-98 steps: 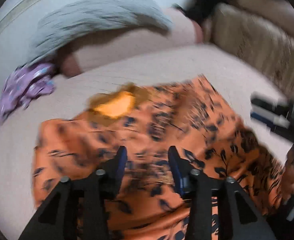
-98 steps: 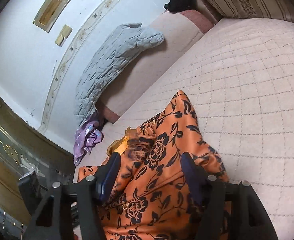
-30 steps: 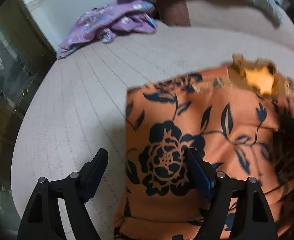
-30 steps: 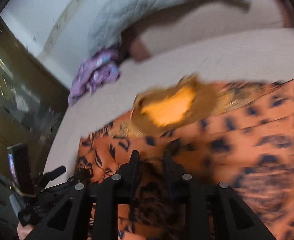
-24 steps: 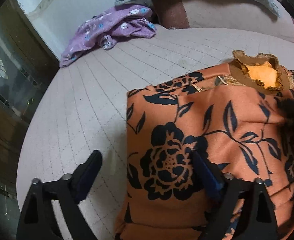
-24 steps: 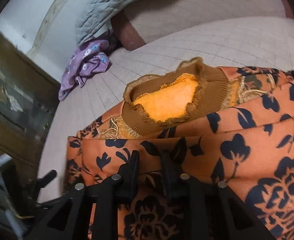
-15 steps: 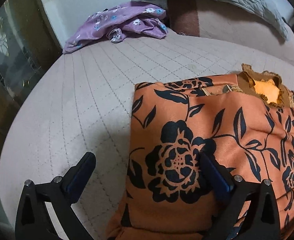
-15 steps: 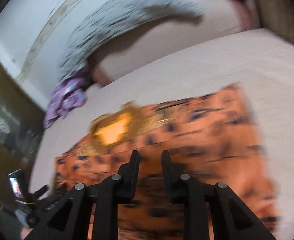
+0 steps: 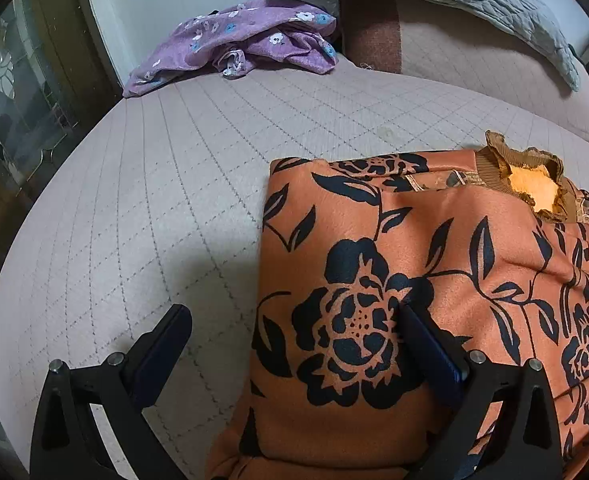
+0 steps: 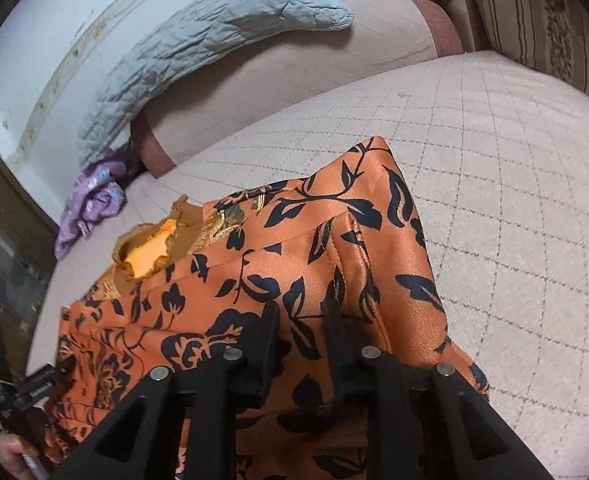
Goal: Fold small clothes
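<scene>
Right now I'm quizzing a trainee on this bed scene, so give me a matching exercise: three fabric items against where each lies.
Items:
1. orange garment with black flowers
2. purple floral garment
3. grey quilted blanket

Places:
A. draped over the padded backrest
B. crumpled at the far corner of the pink quilted mattress
C. spread close to the cameras, under the fingers

Pairs: 1-C, 2-B, 3-A

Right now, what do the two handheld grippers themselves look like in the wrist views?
Both are matte black frames with triangular cut-outs and silver pivot bolts. The left gripper has two flat fingers faced with dark blue pads. The right gripper has the same build, its fingers looking black here. No cables or markings show on either.
</scene>
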Motion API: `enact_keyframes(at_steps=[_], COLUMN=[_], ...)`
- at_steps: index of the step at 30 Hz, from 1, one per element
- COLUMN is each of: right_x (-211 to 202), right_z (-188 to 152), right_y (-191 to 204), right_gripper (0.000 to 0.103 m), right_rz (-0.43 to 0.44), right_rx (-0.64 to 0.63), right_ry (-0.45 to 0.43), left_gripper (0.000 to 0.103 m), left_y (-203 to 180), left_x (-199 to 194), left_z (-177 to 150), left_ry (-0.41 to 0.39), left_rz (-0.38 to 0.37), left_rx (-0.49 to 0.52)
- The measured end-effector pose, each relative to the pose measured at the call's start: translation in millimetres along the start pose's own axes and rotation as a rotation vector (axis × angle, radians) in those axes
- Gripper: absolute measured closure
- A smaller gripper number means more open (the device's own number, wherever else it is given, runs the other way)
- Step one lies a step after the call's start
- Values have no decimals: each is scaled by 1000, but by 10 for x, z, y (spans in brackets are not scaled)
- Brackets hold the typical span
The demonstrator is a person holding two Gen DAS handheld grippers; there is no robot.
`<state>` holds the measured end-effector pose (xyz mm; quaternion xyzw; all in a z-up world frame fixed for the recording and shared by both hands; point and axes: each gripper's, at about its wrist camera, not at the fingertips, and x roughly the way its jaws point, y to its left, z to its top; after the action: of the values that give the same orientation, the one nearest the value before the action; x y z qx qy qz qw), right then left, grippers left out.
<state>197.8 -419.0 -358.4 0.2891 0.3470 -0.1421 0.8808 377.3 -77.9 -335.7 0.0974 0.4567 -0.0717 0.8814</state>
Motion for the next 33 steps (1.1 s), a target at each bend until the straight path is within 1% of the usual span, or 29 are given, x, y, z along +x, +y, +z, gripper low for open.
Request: enact_keyframes(at_steps=[4, 8, 13, 17, 19, 21, 23, 25, 26, 27, 28, 29, 31, 33], right_x=[13, -12, -1, -4, -14, -78, -195, -339, -437, -531, -642, -807, -1013, -1238], right_z=[-68, -86, -94, -96, -80, -67, -79, -111, -130, -147, -162, -177, -196, -227], right_y=[20, -34, -52, -54, -42, -3, 39, 59, 76, 95, 117, 158, 226, 289], right_gripper=[77, 77, 77, 77, 77, 77, 76, 72, 60, 39, 31, 30, 30, 30], right_rz=[12, 40, 59, 56, 52, 36, 32, 70, 86, 93, 100, 109, 115, 140], right_rx=[10, 30, 44, 42, 41, 32, 34, 46, 51, 55, 56, 43, 23, 16], right_ry=[-9, -20, -25, -20, -11, -4, 8, 8, 5, -3, -22, -57, -85, -108], left_gripper=[0, 0, 0, 0, 0, 0, 0, 0, 0, 0, 0, 0, 0, 0], left_y=[19, 85, 76, 10, -20, -7, 41, 109, 149, 196, 248, 298, 386, 447], left_x=[5, 33, 27, -123, -362, -624, -946, -1200, -1351, -1439, -1543, -1621, -1850, -2083], left_z=[-21, -68, -64, -50, -60, -50, -31, -71, -117, -138, -171, -189, -220, -256], left_ry=[-6, -11, -13, -32, -101, -174, -249, -300, -315, -315, -313, -313, -326, -364], left_rz=[-3, -33, -31, 24, 12, 4, 21, 63, 86, 85, 78, 72, 71, 77], left_rx=[-18, -86, -86, -53, -32, -38, -46, -49, -53, -58, -70, -79, -94, -100])
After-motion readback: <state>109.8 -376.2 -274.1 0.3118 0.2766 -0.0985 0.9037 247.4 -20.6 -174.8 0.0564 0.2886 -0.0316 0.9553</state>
